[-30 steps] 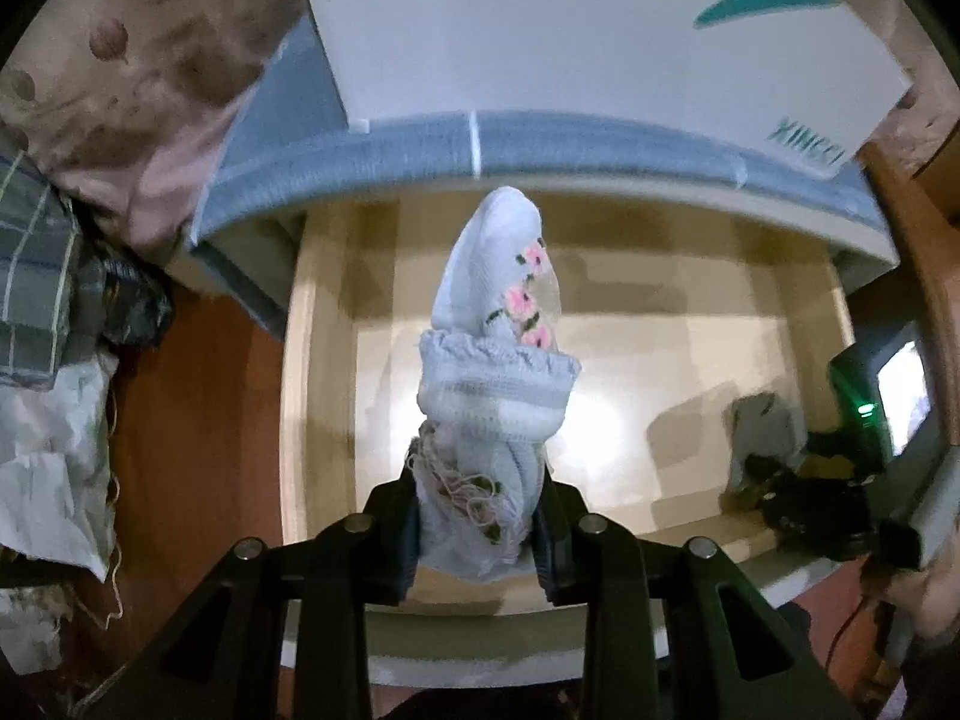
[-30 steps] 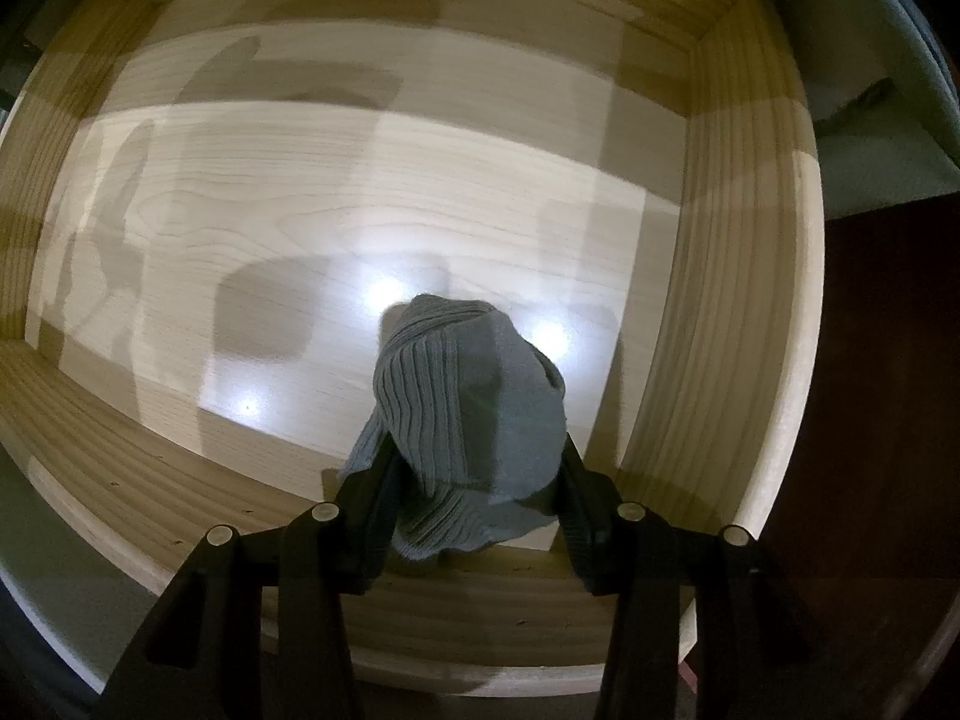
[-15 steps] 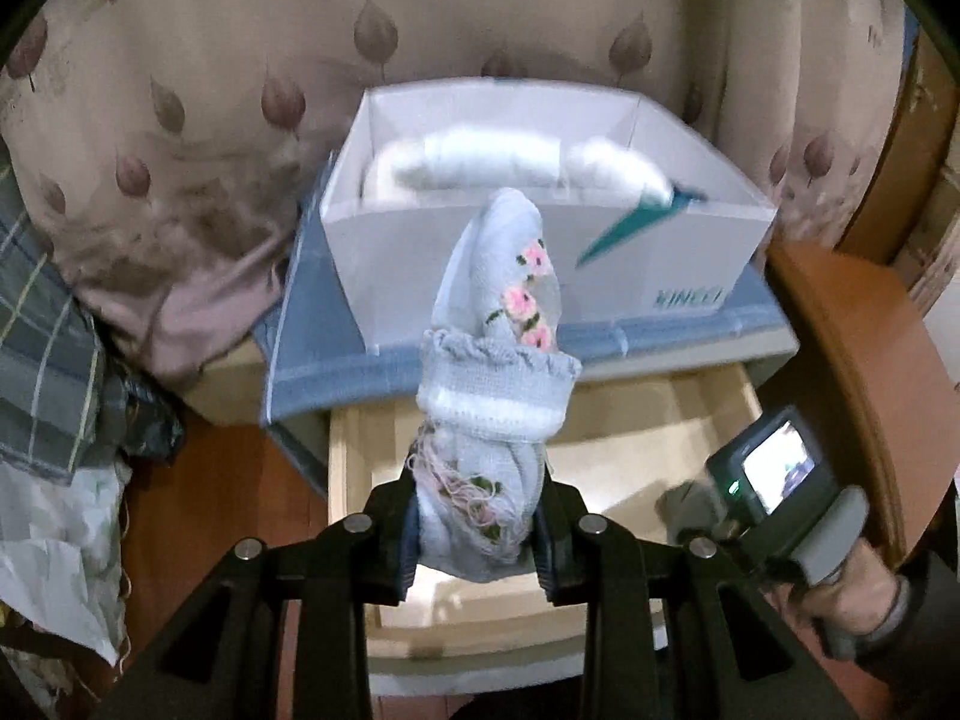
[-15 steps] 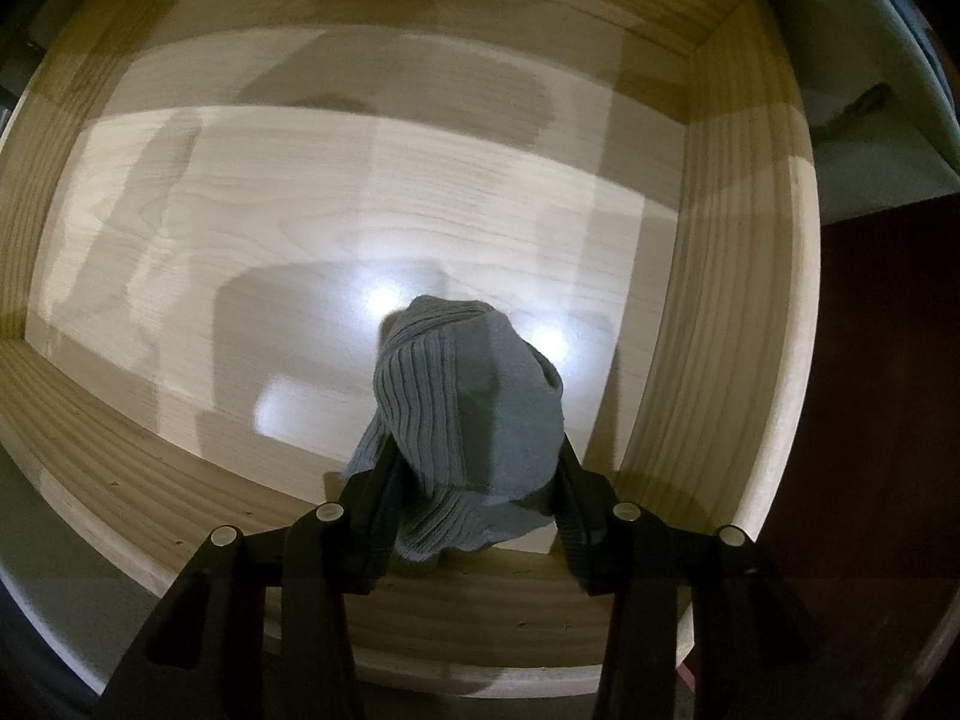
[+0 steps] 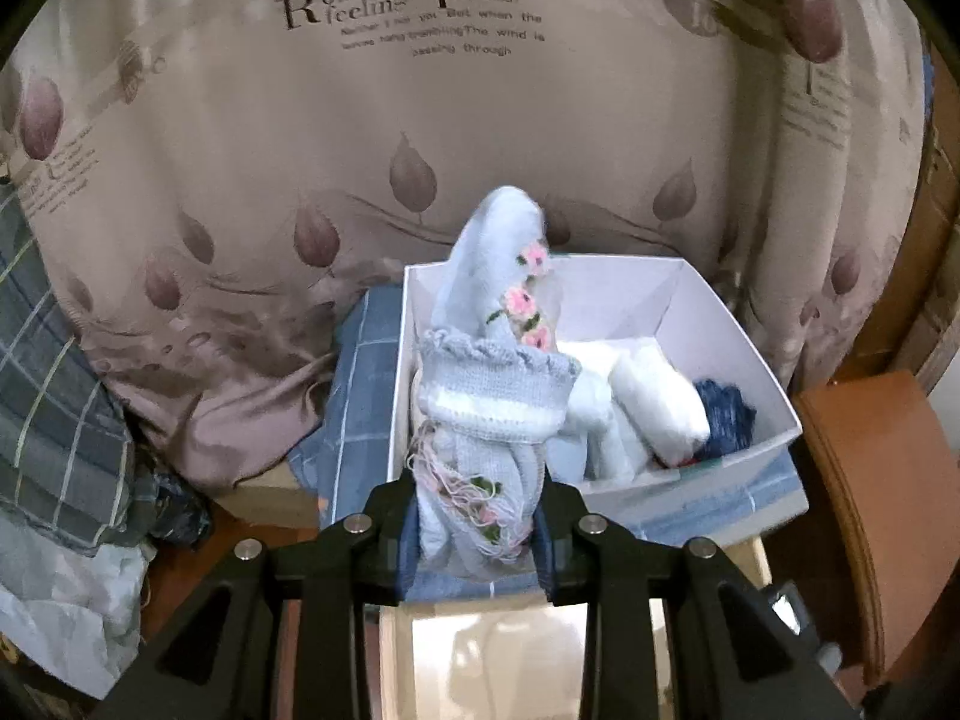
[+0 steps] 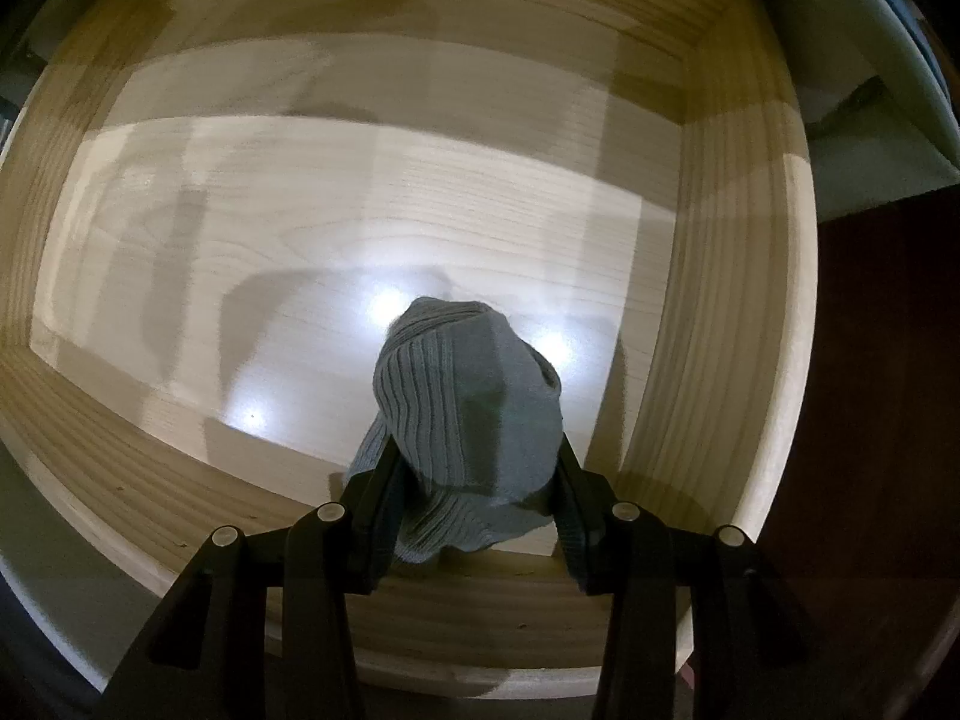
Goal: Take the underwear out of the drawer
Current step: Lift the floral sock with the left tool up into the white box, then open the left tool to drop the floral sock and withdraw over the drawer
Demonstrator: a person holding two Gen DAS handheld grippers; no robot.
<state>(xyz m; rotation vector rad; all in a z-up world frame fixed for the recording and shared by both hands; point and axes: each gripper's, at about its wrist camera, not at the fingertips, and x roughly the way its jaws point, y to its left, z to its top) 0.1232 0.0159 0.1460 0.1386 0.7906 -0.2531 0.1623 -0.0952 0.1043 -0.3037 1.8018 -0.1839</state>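
Note:
My left gripper (image 5: 477, 516) is shut on a pale blue knitted garment with pink flowers (image 5: 492, 396), held up in front of a white box (image 5: 678, 294). The box holds rolled white pieces (image 5: 657, 402) and a dark blue one (image 5: 723, 414). A strip of the pale wooden drawer (image 5: 510, 654) shows below the fingers. In the right wrist view my right gripper (image 6: 474, 480) is shut on a grey ribbed garment (image 6: 468, 396), low inside the wooden drawer (image 6: 360, 198) near its right wall. The drawer bottom around it is bare.
A beige curtain with leaf print and lettering (image 5: 420, 120) hangs behind the box. The box stands on a blue checked cloth (image 5: 354, 402). Plaid fabric (image 5: 48, 390) and crumpled white cloth (image 5: 72, 606) pile up at the left. Brown wooden furniture (image 5: 870, 480) stands at the right.
My left gripper has risen out of the drawer with the flowered garment, and the view has swung up to the white box and curtain. The right gripper and the grey garment have not moved.

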